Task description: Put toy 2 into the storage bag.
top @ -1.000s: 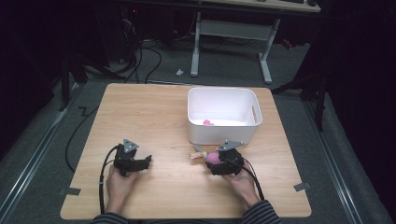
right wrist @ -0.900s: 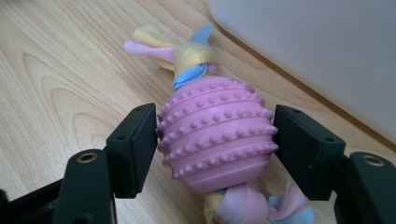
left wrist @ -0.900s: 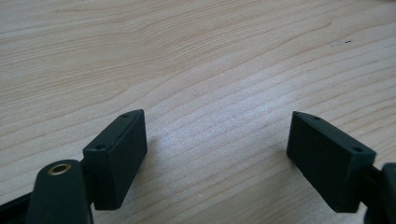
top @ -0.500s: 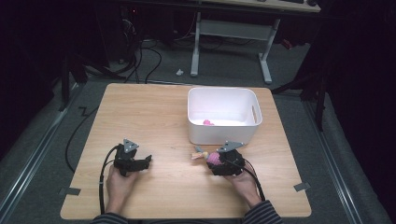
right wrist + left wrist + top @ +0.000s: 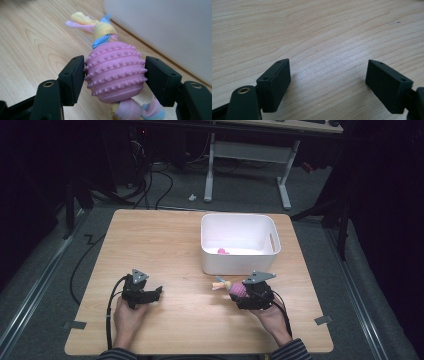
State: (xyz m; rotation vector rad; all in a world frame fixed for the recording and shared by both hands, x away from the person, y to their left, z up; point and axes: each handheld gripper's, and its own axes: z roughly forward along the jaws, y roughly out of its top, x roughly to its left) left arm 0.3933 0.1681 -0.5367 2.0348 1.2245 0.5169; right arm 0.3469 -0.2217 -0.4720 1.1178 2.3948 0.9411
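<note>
Right tool (image 5: 115, 75): I have it clenched on the pink studded ball of the rope toy (image 5: 115, 72); its jaws have just been closing, and both pads now press the ball's sides.
Left tool (image 5: 327, 82): released, jaws wide apart over bare bench (image 5: 317, 30), nothing between them.
Toy's place: lower right of centre in the high view (image 5: 232, 288), in my right tool (image 5: 245, 292), just in front of the white bin (image 5: 239, 265).
Toy's handling: I judge it light; the ribbed rubber ball looks springy and grippy, the knotted pastel rope ends soft and floppy.
Where to hold: across the ball's middle, as now; the rope tails would slip and dangle.
Beyond: a small pink item (image 5: 223, 251) lies inside the bin.
</note>
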